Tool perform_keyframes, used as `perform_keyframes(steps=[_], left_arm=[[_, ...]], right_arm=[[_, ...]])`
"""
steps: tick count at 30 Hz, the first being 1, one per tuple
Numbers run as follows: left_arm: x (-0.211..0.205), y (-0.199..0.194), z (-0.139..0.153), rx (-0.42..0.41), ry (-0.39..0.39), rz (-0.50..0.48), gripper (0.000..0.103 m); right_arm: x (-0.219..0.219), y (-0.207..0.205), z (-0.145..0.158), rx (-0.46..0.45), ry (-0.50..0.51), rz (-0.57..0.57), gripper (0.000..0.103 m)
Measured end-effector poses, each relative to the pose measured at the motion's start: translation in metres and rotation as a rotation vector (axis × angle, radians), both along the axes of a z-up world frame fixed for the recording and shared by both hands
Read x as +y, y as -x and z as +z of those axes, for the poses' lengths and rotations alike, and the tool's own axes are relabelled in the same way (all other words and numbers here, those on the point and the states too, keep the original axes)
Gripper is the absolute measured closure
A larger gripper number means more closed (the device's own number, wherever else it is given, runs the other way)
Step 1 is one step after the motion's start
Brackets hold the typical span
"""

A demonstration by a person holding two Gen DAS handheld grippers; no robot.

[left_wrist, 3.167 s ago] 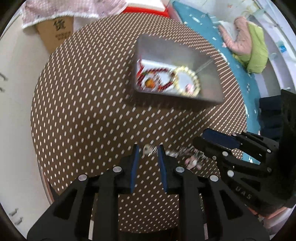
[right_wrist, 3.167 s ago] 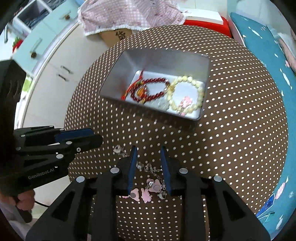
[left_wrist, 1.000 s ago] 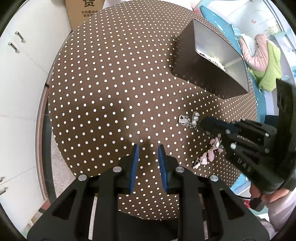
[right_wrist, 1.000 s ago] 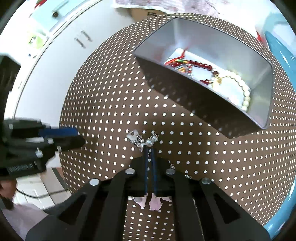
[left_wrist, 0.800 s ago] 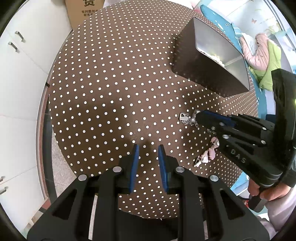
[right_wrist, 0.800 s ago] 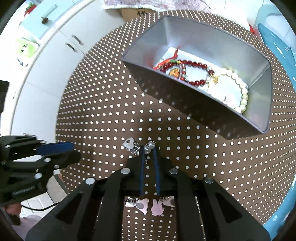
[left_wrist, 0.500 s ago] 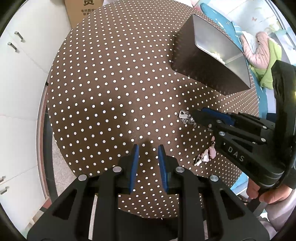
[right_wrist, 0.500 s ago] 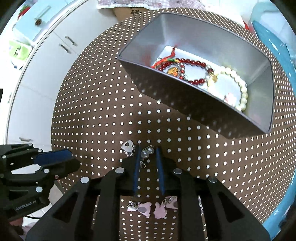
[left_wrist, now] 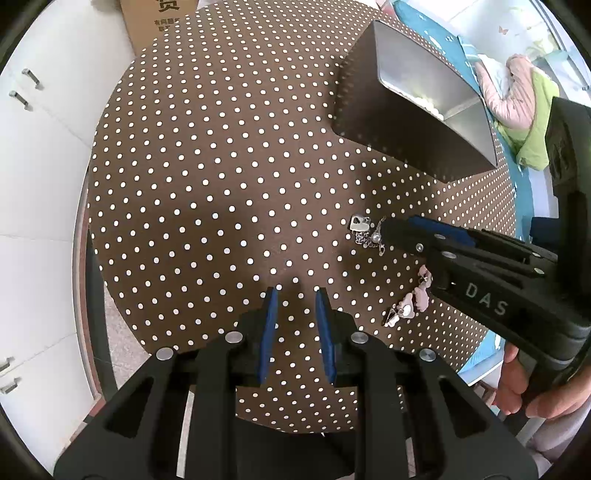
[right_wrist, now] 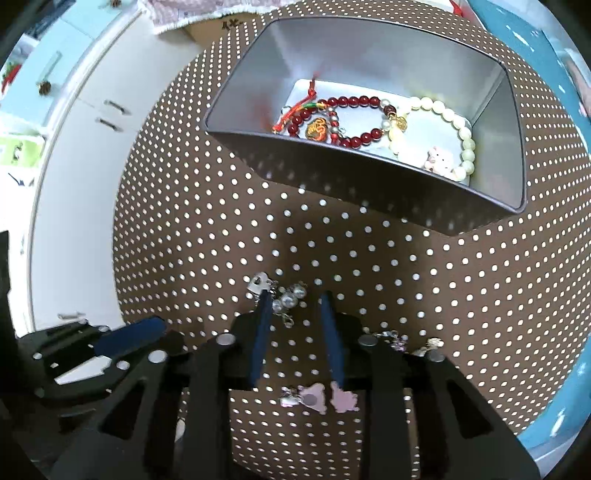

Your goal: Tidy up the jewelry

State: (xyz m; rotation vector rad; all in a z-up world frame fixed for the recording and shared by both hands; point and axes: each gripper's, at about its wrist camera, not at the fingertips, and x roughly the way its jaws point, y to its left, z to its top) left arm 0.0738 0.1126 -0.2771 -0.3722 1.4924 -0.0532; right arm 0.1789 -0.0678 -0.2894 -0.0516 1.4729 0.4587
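Observation:
A silver chain with a heart charm (left_wrist: 359, 224) and pearls (right_wrist: 289, 300) lies on the brown dotted table (left_wrist: 221, 166). My right gripper (right_wrist: 294, 297) stands over it, jaws opening; its left finger touches the pearls and the pads do not press them. In the left wrist view the right gripper's fingers (left_wrist: 406, 230) reach the chain from the right. My left gripper (left_wrist: 295, 295) hovers a little apart, narrowly open and empty. The metal tin (right_wrist: 369, 55) holds a red bead bracelet (right_wrist: 351, 101) and a cream bead bracelet (right_wrist: 461, 129). Pink charms (right_wrist: 321, 398) lie under the right gripper.
A cardboard box (left_wrist: 162, 14) and white cupboards (left_wrist: 37, 110) stand beyond the table's far and left edges. A teal mat (right_wrist: 554, 424) lies to the right. A person's hand (left_wrist: 535, 387) holds the right gripper's grip. The left gripper (right_wrist: 125, 339) shows at lower left.
The right gripper's jaws have gone from shut to apart and the gripper has rolled. The chain stays on the table at its tips. The left gripper, earlier beside the chain, has held still since.

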Motion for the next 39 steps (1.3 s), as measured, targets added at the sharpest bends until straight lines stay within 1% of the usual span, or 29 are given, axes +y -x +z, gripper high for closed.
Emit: perform_keyframes(steps=[3,5,6,7,8,11,15,17,22,26,27,30,31,32,34,35,37,38,39], left_arm=[[-0.002,-0.003,-0.002,0.002,-0.001,-0.017,0.081],[-0.003,-0.005,-0.004,0.002,-0.002,-0.031,0.081],[-0.004,-0.007,-0.005,0.001,-0.001,-0.036,0.081],[-0.005,-0.008,-0.005,0.000,0.000,-0.042,0.081],[-0.004,-0.010,-0.005,0.001,0.002,-0.046,0.081],[-0.008,-0.016,-0.007,-0.002,0.006,-0.063,0.081],[-0.014,-0.026,-0.004,-0.012,0.013,-0.089,0.081],[-0.020,-0.030,-0.004,-0.017,0.017,-0.105,0.081],[-0.047,-0.042,-0.004,-0.027,0.028,-0.156,0.081],[-0.071,-0.050,-0.005,-0.036,0.057,-0.209,0.081],[-0.078,-0.053,-0.006,-0.035,0.070,-0.227,0.081],[-0.099,-0.058,-0.015,-0.013,0.096,-0.275,0.071],[-0.104,-0.059,-0.018,-0.006,0.100,-0.290,0.070],[-0.110,-0.060,-0.021,0.001,0.103,-0.303,0.070],[-0.122,-0.062,-0.028,0.017,0.110,-0.327,0.065],[-0.129,-0.063,-0.032,0.025,0.108,-0.338,0.063],[-0.139,-0.065,-0.036,0.034,0.089,-0.353,0.061],[-0.144,-0.064,-0.036,0.021,0.085,-0.362,0.061],[-0.148,-0.066,-0.037,0.026,0.081,-0.371,0.061]], right_arm=[[0.005,0.000,-0.006,0.002,0.018,-0.005,0.075],[0.009,0.002,-0.005,-0.040,0.049,0.006,0.078],[0.018,0.003,-0.006,-0.051,0.060,0.017,0.078],[0.019,0.004,-0.005,-0.061,0.067,0.026,0.083],[0.021,0.005,-0.005,-0.064,0.057,0.033,0.090],[0.024,0.011,-0.007,-0.070,0.056,0.044,0.091],[0.009,0.015,-0.004,-0.050,-0.002,-0.014,0.091],[0.002,0.014,0.003,-0.062,-0.018,-0.034,0.091],[-0.027,0.009,0.033,-0.107,-0.087,-0.116,0.091],[-0.056,0.015,0.065,-0.163,-0.124,-0.173,0.091],[-0.059,0.016,0.067,-0.173,-0.131,-0.183,0.091],[-0.079,0.019,0.082,-0.206,-0.144,-0.216,0.091],[-0.084,0.021,0.086,-0.214,-0.149,-0.225,0.091],[-0.078,0.024,0.081,-0.218,-0.151,-0.231,0.091],[-0.092,0.025,0.087,-0.225,-0.153,-0.248,0.091],[-0.097,0.027,0.089,-0.226,-0.155,-0.256,0.091],[-0.104,0.035,0.092,-0.224,-0.159,-0.267,0.091],[-0.105,0.036,0.091,-0.223,-0.157,-0.273,0.091],[-0.107,0.035,0.090,-0.219,-0.157,-0.277,0.091]])
